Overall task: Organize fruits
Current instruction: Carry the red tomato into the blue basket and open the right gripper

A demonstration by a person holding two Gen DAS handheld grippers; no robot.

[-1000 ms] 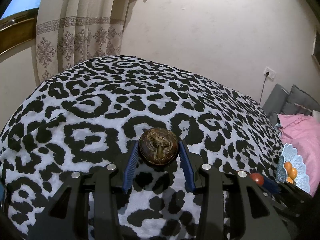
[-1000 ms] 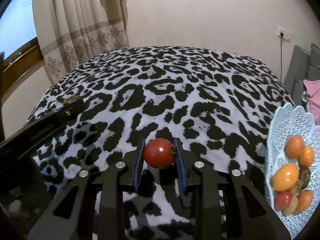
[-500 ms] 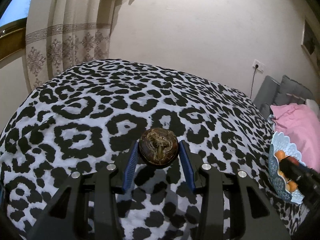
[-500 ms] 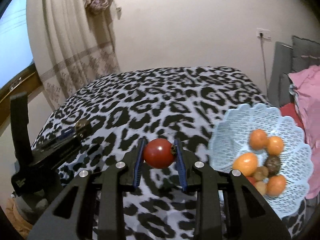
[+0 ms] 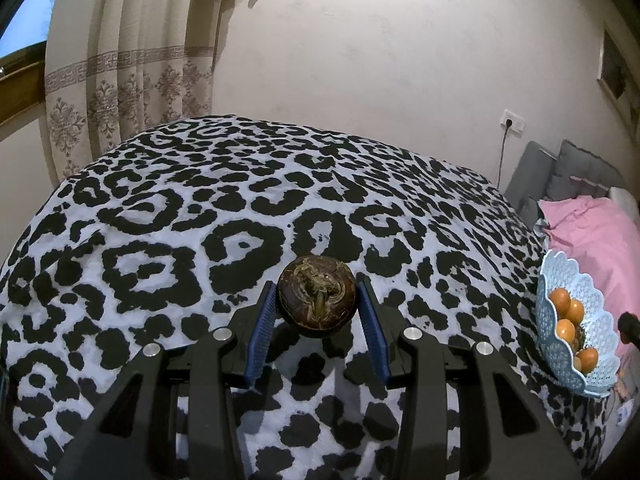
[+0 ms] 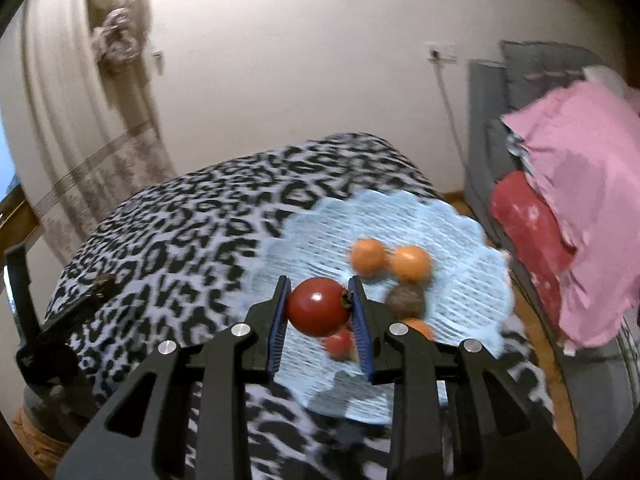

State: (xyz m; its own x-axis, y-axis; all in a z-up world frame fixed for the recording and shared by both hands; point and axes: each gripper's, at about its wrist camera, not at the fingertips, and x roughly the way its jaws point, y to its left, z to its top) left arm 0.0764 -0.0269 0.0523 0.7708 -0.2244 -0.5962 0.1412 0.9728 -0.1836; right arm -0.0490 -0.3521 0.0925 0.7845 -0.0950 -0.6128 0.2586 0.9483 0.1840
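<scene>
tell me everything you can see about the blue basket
The basket is a pale blue, shallow bowl that looks like plastic lattice with a scalloped rim. It sits upright at the edge of the leopard-print cover, near a pink cloth. Inside lie orange fruits, a brown one and a small red one. The right claw holds a red tomato above it; this view is blurred.

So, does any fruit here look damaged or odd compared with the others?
Yes: the dark brown round fruit held in the left hand-held gripper looks shrivelled and crusty, unlike the glossy red tomato in the right hand-held gripper. A similar dull brown fruit already lies in the blue basket.
</scene>
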